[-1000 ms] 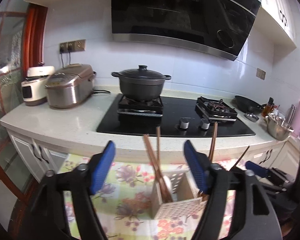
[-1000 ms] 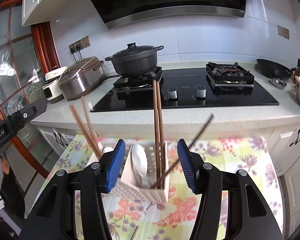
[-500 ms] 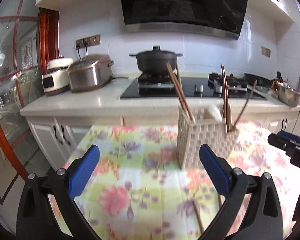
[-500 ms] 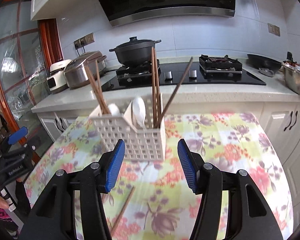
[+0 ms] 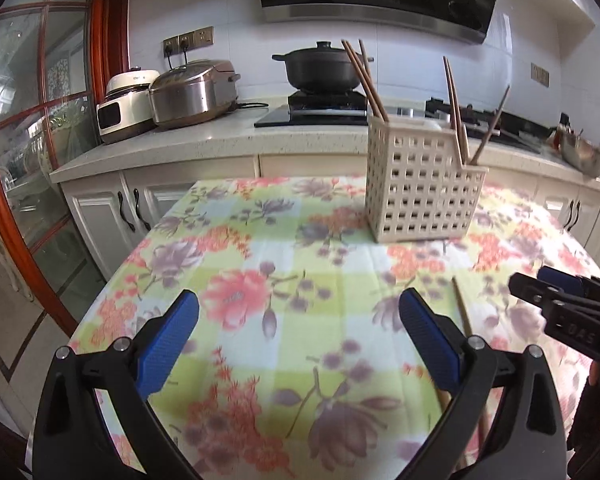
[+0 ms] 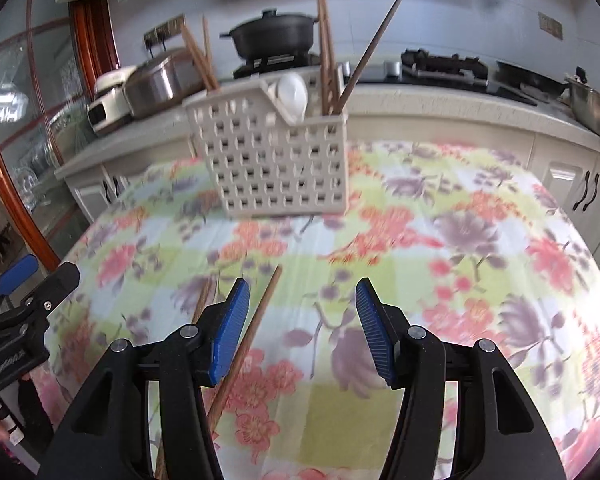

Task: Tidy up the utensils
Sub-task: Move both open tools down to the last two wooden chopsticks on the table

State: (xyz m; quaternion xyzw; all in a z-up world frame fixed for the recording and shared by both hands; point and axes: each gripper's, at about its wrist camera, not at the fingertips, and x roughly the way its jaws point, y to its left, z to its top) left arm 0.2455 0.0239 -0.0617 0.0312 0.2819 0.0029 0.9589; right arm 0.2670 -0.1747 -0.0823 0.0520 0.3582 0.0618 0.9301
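Observation:
A cream perforated utensil holder (image 5: 422, 186) stands on the floral tablecloth (image 5: 284, 280), with several wooden chopsticks and a white spoon (image 6: 294, 94) upright in it. It also shows in the right wrist view (image 6: 278, 168). Loose brown chopsticks (image 6: 256, 328) lie on the cloth, running under my right gripper's left finger; one also shows in the left wrist view (image 5: 460, 312). My left gripper (image 5: 298, 340) is open and empty above the cloth. My right gripper (image 6: 300, 328) is open and empty.
Behind the table runs a counter (image 5: 204, 140) with a rice cooker (image 5: 192, 92), a white appliance (image 5: 126, 106), a black pot (image 5: 320, 66) on the hob and a steel bowl (image 6: 596, 106). A glass door with a red frame (image 5: 16, 184) stands at the left.
Both grippers have dropped and pulled back from above the holder to low over the cloth. The holder now stands farther off, and the loose chopsticks have come into view.

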